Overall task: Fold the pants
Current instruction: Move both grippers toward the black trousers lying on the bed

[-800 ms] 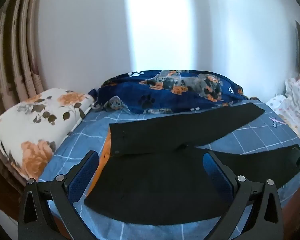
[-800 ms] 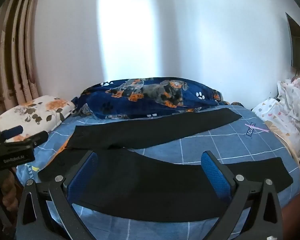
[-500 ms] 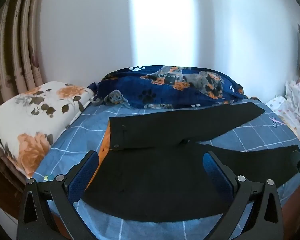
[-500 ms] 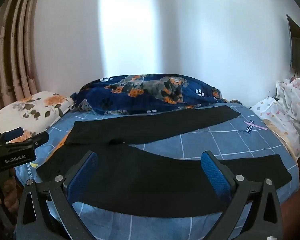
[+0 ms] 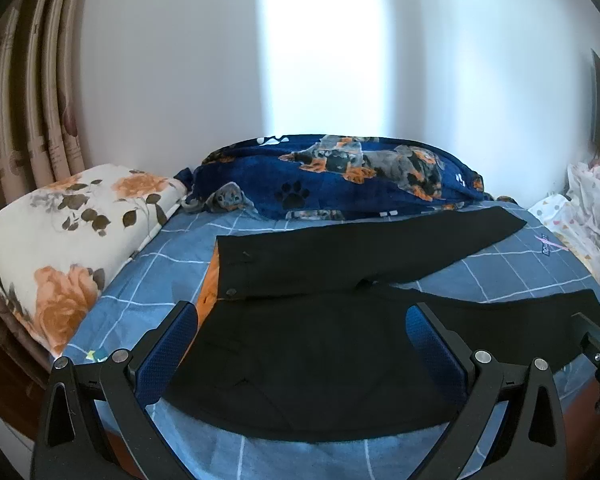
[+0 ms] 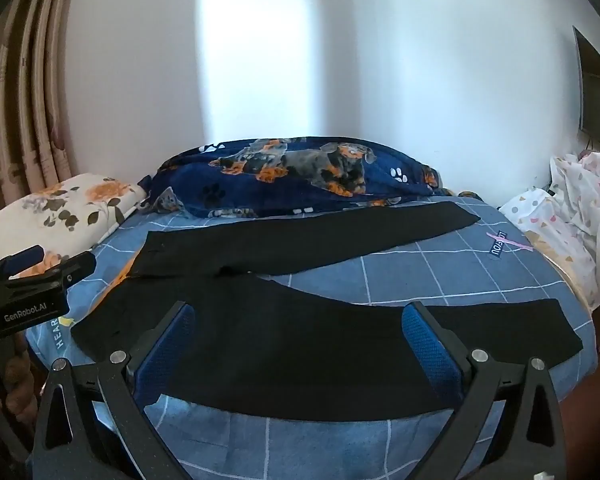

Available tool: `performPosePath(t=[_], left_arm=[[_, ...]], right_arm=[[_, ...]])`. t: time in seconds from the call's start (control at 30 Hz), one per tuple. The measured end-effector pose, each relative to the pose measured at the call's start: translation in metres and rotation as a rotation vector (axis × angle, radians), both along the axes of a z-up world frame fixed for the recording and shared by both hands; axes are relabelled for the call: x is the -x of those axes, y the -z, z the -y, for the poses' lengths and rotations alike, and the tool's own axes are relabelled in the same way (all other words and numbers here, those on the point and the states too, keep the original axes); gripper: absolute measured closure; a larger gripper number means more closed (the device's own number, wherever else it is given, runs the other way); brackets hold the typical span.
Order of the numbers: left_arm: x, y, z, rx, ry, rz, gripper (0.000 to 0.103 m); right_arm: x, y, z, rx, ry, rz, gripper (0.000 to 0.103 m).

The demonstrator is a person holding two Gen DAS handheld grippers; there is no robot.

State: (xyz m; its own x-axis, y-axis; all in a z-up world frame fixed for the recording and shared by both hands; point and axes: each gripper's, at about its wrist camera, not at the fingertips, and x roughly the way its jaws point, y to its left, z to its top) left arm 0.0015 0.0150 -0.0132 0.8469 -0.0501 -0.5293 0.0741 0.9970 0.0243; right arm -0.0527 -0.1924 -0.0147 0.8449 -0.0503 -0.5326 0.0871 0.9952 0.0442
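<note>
1. My left tool (image 5: 300, 344) and right tool (image 6: 296, 340) both spread wide, nothing pinched, hovering at the near edge of the black pants (image 6: 300, 344).
2. Change since 0.8 s ago: both views tilted slightly, bed sits lower in frame; pants have not moved, no contact yet. I'd say folding hasn't begun, still approach.
3. Pants lie flat on the blue checked bedsheet (image 6: 440, 276), waistband left, legs splayed in a V toward the right.
4. Count: one pants, two legs, two tools, one floral pillow (image 5: 60, 236), one dog-print blanket (image 6: 300, 176), one white patterned cloth heap (image 6: 572, 216) at right.
</note>
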Motion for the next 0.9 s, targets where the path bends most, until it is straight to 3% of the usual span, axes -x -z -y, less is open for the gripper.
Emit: performPosePath(t=[0.9], left_arm=[[0.006, 0.010, -0.003, -0.003, -0.009, -0.015, 0.000]], right_arm=[[-0.003, 0.015, 0.004, -0.050, -0.002, -0.054, 0.000]])
